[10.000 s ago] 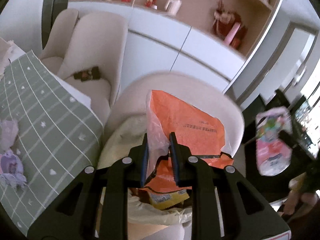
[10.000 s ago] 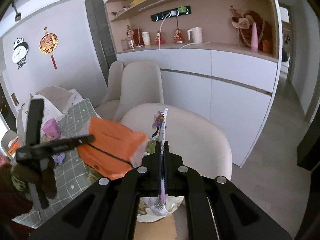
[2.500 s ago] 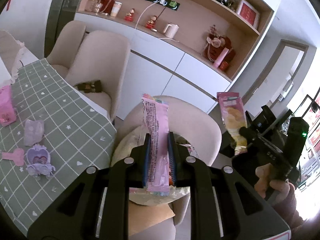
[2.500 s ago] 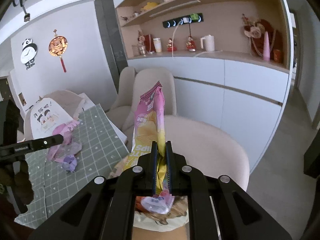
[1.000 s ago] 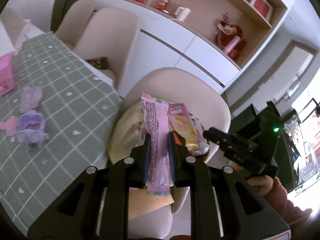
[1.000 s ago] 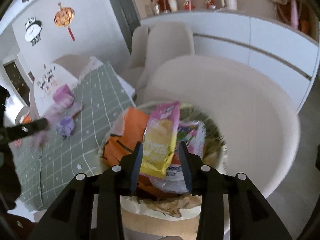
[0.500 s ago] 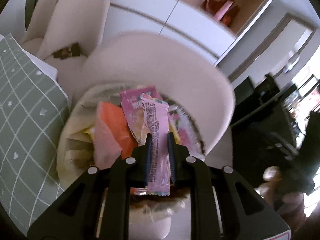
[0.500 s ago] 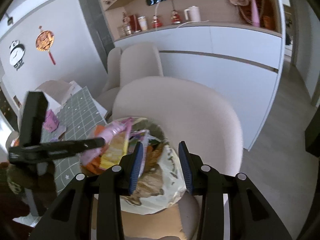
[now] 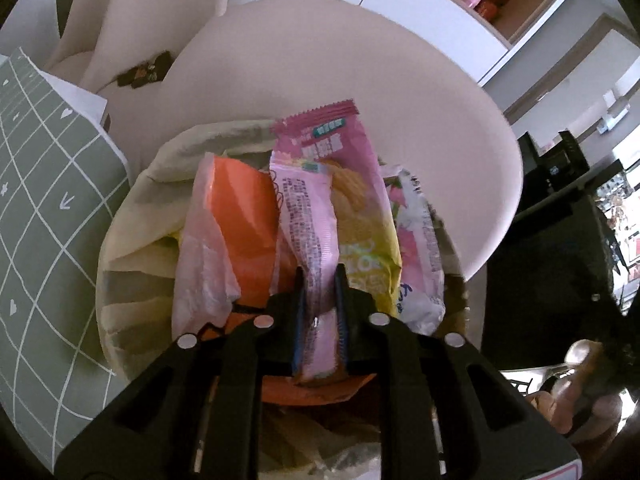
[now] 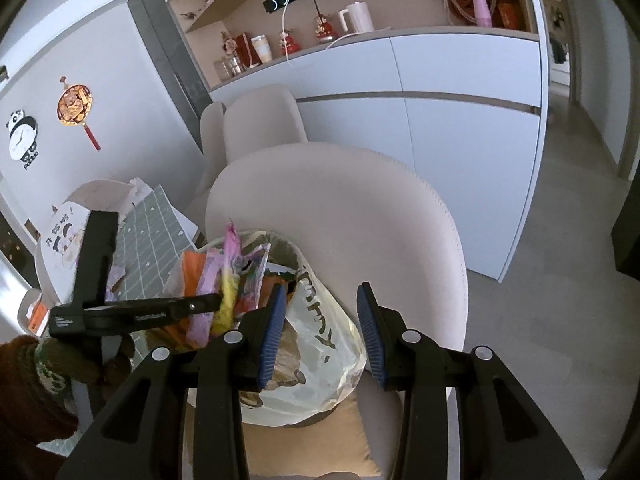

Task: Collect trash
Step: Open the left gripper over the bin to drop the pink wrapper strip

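My left gripper (image 9: 318, 276) is shut on a pale pink wrapper (image 9: 308, 216) and holds it over the mouth of a yellowish plastic trash bag (image 9: 132, 232) that sits on a beige chair. In the bag lie an orange packet (image 9: 248, 216), a pink-and-yellow chip packet (image 9: 352, 184) and a white-pink wrapper (image 9: 420, 248). My right gripper (image 10: 322, 332) is open and empty, just above the bag's right side (image 10: 320, 344). The left gripper also shows in the right wrist view (image 10: 216, 302), at the bag's mouth.
A table with a green grid cloth (image 9: 36, 208) stands left of the bag. The beige chair back (image 10: 340, 216) curves behind the bag, with two more chairs (image 10: 260, 120) beyond. A white cabinet (image 10: 460, 128) lines the far wall.
My right gripper has let go of the chip packet into the bag, pulled back and stayed open. My left gripper has lowered the pink wrapper to the bag's mouth.
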Demonstrator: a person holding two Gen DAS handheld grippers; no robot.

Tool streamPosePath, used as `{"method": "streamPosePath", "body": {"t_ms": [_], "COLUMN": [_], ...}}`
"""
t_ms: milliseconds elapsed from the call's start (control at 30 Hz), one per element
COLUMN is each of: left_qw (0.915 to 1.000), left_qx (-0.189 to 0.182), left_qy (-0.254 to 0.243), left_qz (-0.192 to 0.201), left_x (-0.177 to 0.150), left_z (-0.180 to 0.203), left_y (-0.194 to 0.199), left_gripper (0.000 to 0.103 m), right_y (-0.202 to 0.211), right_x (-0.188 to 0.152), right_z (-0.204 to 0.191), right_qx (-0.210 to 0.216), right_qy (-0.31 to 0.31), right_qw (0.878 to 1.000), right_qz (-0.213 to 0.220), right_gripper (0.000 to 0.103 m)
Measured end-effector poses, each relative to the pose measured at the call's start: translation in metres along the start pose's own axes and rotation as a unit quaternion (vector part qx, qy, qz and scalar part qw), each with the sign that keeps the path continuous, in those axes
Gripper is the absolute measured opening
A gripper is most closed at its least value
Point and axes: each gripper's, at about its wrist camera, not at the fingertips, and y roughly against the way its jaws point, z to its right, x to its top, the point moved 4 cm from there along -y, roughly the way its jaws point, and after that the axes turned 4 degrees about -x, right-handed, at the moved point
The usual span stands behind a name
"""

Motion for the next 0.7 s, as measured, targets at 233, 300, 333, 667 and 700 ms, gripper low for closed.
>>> {"method": "streamPosePath", "body": {"t_ms": [233,300,333,667,700], "left_qw": [0.9996,0.9993,0.999,0.9951,0.9947], "left_qx": [-0.01,-0.018,-0.022,-0.052,-0.054], "left_qy": [-0.021,-0.026,-0.03,-0.041,-0.039], "left_qz": [0.015,0.02,0.026,0.073,0.078], "left_x": [0.001,-0.002,-0.003,-0.018,-0.017], "left_z": [0.01,0.013,0.014,-0.006,-0.008], "left_y": [0.023,0.034,0.041,0.106,0.109], "left_gripper": [0.041,0.045,0.046,0.054,0.054], "right_y": [-0.003,-0.004,-0.004,-0.013,-0.014], "right_x": [0.004,0.005,0.005,0.016,0.017], "right_z": [-0.009,-0.014,-0.016,-0.055,-0.06], "right_qx": [0.006,0.008,0.009,0.015,0.015], "right_qy": [0.003,0.003,0.002,0.009,0.011], "right_qw": [1.0,1.0,1.0,1.0,1.0], "right_qz": [0.003,0.005,0.005,0.016,0.018], "right_gripper": [0.036,0.036,0.036,0.036,0.036]}}
